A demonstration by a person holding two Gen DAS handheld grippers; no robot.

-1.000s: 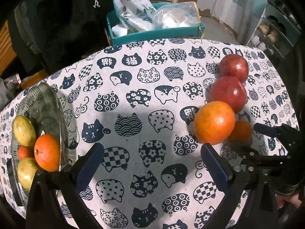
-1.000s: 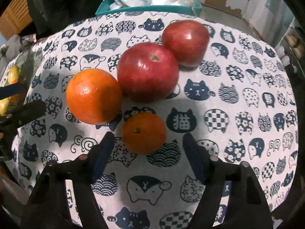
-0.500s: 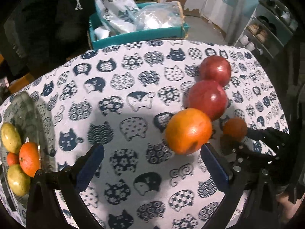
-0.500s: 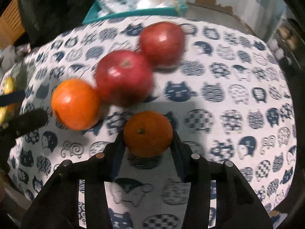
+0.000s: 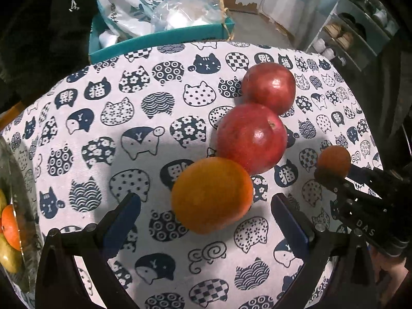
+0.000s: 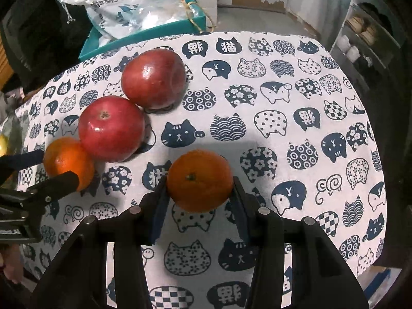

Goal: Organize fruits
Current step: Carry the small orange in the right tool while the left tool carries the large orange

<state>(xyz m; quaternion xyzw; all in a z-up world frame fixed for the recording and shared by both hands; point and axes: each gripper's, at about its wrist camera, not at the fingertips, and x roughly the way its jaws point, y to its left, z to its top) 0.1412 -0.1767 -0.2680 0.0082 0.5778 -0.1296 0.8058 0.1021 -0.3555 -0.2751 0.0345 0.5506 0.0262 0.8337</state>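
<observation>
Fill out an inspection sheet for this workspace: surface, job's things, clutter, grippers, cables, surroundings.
Surface: cat-print tablecloth covers the table.
Job's things: two red apples touching; large orange against the nearer apple; small orange; glass plate at left edge holding fruit.
Clutter: nothing seen on the cloth.
Grippers: right gripper shut on small orange; left gripper open, straddling large orange.
Cables: nothing seen.
Surroundings: teal box with plastic bags behind the table; shelf rack at right.
</observation>
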